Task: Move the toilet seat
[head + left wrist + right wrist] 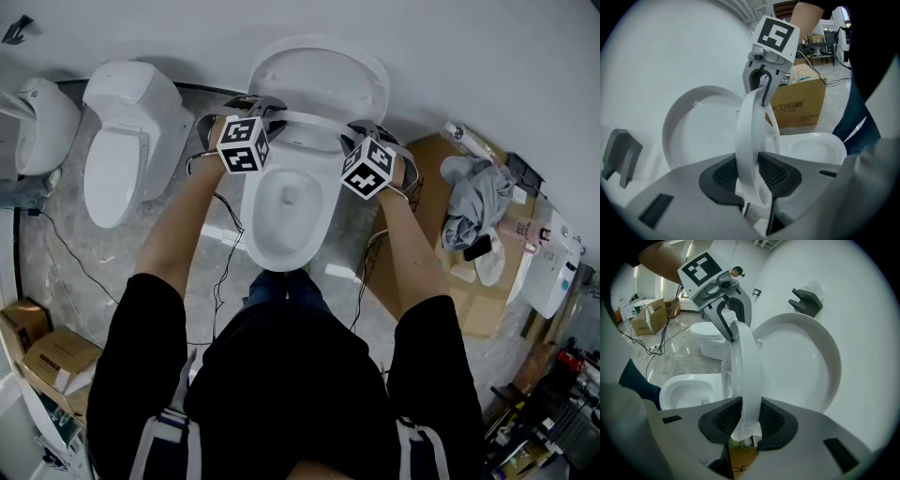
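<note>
A plain white wall (487, 56) rises ahead of my left gripper (266, 111). To its left, a second white ceramic toilet (122, 150) stands on the grey marbled floor (47, 281). Right of my right gripper (360, 133), a crumpled grey cloth (473, 202) lies on flat brown cardboard (473, 314).

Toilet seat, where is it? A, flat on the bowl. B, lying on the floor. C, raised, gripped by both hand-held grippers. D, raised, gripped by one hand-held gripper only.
C: the toilet seat stands up off the bowl, its ring clamped between the pads of the left hand-held gripper and of the right hand-held gripper, in front of the raised lid.
</note>
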`<state>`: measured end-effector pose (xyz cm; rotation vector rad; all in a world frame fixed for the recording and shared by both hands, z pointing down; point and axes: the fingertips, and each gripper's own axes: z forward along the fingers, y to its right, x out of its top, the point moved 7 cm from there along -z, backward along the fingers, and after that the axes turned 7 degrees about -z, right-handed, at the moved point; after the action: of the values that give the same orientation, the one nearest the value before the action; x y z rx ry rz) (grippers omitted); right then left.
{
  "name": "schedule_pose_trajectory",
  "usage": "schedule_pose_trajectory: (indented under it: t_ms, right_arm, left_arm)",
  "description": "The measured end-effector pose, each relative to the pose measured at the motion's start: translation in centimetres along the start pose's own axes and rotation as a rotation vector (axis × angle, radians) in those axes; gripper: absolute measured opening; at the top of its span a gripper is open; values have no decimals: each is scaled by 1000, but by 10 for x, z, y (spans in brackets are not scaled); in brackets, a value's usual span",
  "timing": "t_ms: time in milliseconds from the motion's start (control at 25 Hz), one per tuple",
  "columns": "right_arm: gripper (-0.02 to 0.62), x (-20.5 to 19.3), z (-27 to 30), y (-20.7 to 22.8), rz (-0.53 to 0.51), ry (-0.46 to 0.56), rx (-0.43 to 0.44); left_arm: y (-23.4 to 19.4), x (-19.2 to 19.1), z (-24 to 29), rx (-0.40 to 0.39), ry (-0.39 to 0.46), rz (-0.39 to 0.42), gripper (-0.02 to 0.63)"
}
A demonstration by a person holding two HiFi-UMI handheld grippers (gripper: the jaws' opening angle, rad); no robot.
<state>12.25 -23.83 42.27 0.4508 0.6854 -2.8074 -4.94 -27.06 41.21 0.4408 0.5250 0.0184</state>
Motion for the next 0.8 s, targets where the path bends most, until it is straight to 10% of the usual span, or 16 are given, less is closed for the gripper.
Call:
schedule_pose_trajectory:
  t_ms: [800]
  right_arm:
    - [143, -2, 16, 32, 53, -20, -38]
  left_arm:
    - [-31, 0, 17, 63, 4, -52, 152]
